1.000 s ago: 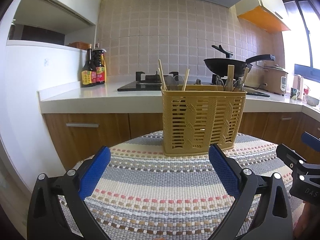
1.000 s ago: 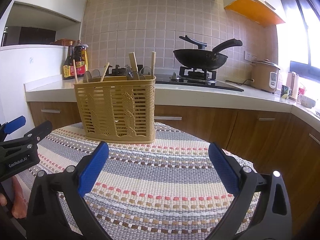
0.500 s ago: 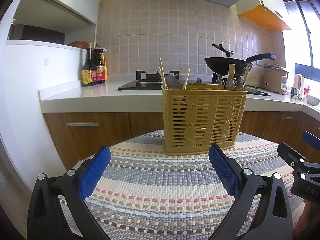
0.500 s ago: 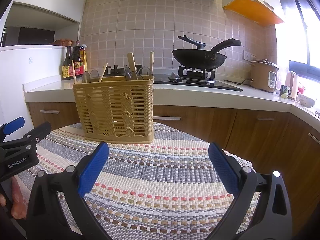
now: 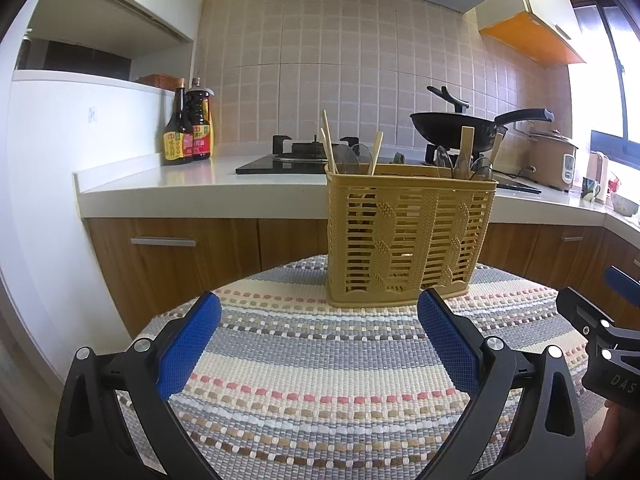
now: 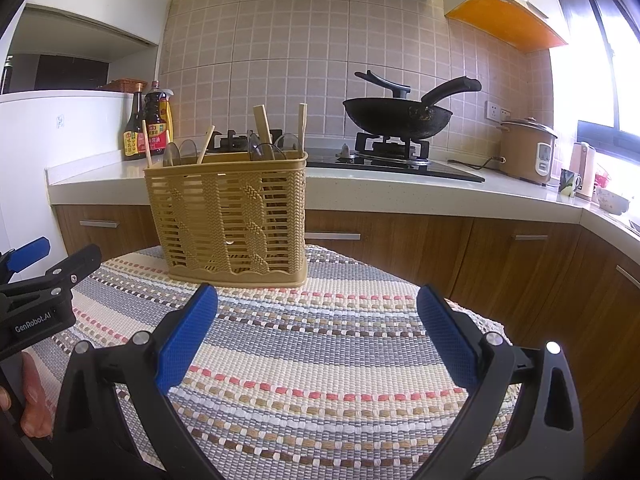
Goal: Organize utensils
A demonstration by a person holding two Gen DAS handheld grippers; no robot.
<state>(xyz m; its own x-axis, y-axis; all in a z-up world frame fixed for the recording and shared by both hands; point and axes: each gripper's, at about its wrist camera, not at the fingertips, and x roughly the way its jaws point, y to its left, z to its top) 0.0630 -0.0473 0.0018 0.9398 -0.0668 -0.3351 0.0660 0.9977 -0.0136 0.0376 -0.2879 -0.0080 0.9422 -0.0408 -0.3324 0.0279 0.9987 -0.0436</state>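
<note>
A tan slatted utensil basket [image 5: 408, 236] stands upright at the far side of a round table with a striped woven mat [image 5: 320, 380]. Wooden chopsticks and clear spoons [image 5: 352, 156] stick up from it. The basket also shows in the right wrist view [image 6: 232, 216], with its utensils [image 6: 264, 136]. My left gripper [image 5: 320, 344] is open and empty, a little short of the basket. My right gripper [image 6: 318, 338] is open and empty, to the basket's right. Each gripper shows at the edge of the other's view [image 5: 600, 336] [image 6: 40, 292].
Behind the table runs a white counter [image 5: 180, 192] over wooden cabinets [image 6: 440, 256]. On it stand sauce bottles [image 5: 188, 128], a hob with a black wok [image 6: 400, 116], a rice cooker [image 6: 526, 150] and cups at the far right.
Both views have shifted slightly; the basket sits a touch further off and higher in the frames. Both grippers stay open and empty.
</note>
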